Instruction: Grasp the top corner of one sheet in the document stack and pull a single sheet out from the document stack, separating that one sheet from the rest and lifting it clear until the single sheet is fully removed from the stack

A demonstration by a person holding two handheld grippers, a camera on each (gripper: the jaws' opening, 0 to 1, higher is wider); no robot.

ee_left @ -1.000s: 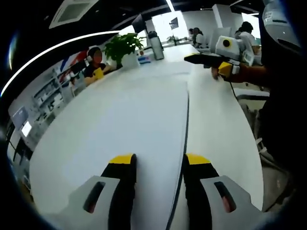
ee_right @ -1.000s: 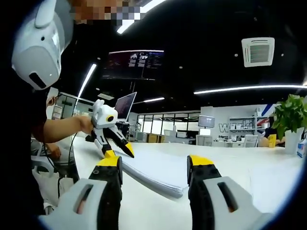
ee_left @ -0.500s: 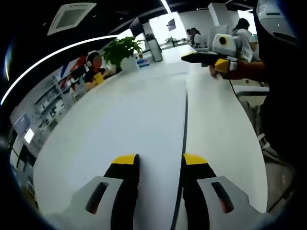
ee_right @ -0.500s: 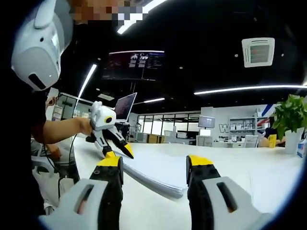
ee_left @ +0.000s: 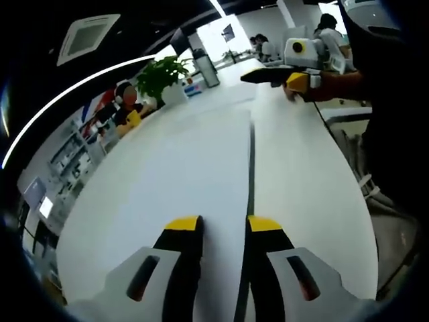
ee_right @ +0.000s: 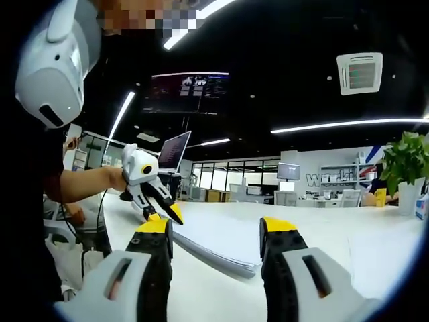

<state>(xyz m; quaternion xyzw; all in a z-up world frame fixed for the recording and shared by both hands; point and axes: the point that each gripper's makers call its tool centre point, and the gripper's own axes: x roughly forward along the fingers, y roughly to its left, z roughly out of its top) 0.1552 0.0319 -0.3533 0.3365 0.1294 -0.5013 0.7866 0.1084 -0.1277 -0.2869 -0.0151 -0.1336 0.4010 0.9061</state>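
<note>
A thick stack of white sheets [ee_left: 201, 154] lies on the white table [ee_left: 308, 181], its dark right edge running up between my left gripper's [ee_left: 224, 225] yellow-tipped jaws. They stand open with a narrow gap, low over the near end of the top sheet. In the right gripper view the left gripper [ee_right: 163, 216] points down at the far corner of the stack [ee_right: 221, 245], tips still apart. My right gripper [ee_right: 214, 225] is open wide, with nothing between its jaws, just short of the stack's near corner. The right gripper [ee_left: 258, 76] hovers beyond the stack's far end.
A potted plant [ee_left: 164, 74] stands at the table's far left, with a seated person [ee_left: 127, 107] beside it. The person's arm [ee_left: 348, 84] and dark body fill the right side. A chair [ee_left: 348, 127] stands off the table's right edge. More people and desks lie behind.
My left gripper's jaws have drawn closer together over the stack, and its view has tipped a little lower. The right gripper has stayed still and open.
</note>
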